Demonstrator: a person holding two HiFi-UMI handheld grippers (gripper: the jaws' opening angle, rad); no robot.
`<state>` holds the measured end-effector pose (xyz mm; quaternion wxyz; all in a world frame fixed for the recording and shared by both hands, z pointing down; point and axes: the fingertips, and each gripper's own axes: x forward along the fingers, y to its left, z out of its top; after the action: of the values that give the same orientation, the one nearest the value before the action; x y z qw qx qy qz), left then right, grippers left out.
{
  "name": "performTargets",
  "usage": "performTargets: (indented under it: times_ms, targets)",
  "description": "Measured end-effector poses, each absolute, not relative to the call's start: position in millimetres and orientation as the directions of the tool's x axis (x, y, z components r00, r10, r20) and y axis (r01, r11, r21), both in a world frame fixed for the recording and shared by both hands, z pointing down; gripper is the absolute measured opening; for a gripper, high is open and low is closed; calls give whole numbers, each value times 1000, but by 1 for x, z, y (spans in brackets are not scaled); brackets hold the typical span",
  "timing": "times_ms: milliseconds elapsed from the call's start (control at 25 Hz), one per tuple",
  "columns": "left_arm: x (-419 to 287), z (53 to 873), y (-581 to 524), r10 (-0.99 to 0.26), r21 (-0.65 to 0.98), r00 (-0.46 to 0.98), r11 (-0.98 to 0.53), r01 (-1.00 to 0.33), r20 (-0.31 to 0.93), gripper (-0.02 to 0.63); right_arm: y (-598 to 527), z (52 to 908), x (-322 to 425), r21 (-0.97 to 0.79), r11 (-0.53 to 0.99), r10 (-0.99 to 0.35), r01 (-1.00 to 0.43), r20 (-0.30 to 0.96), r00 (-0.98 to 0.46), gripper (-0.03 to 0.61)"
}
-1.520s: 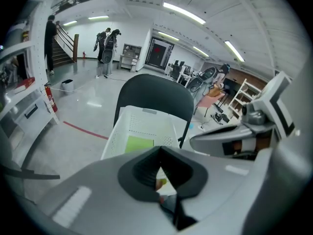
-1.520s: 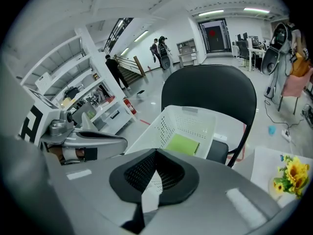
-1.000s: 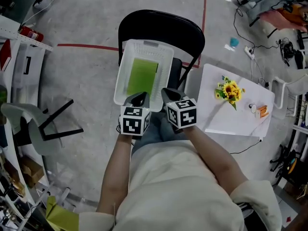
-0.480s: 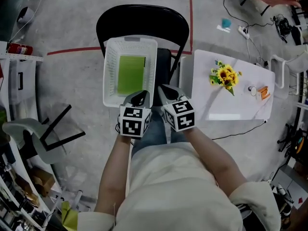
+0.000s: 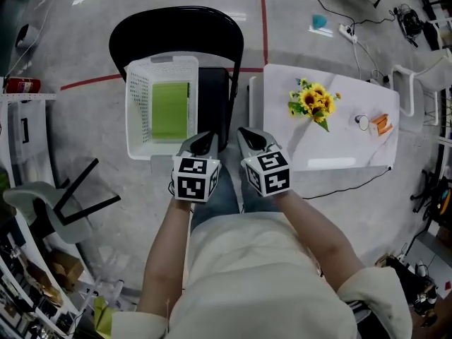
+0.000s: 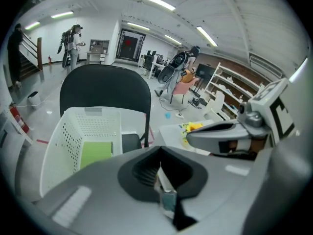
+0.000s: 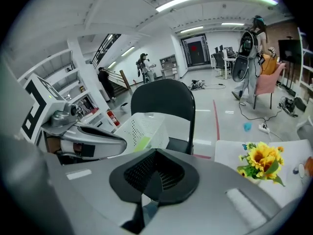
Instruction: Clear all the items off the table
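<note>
Both grippers are shut tight and hold nothing: the left gripper (image 5: pixel 202 144) and the right gripper (image 5: pixel 250 138) sit side by side in the lower middle of the frame. A moment ago they pointed right at the white basket (image 5: pixel 135 111). Now the basket, with a flat green thing (image 5: pixel 169 110) inside, has slid to the upper left on the black chair (image 5: pixel 176 21), and the white desk (image 5: pixel 332 154) has come closer to the middle. I think the person is turning to the desk for the next thing. On the desk, at the upper right, is a bunch of yellow sunflowers (image 5: pixel 312 102) with green leaves. Near its right edge sit a small round white thing (image 5: pixel 361 122) and a small orange thing (image 5: pixel 381 123).
</note>
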<state>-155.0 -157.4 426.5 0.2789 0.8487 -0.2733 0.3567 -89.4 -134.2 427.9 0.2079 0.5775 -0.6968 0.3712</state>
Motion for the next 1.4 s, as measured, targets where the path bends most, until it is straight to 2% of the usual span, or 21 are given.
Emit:
performTargets:
  times_ms: [800,1400]
  targets:
    - [-24,433,-90,-199,266,613,-769,-581,765,8,-59,436,46,-285,-82,-693,-955,705,-151,-2]
    - [55,479,-48,-163,277,614,-783,-556,773,8,-5,486,136,-263,-160,-694,-952,715,-81,-2]
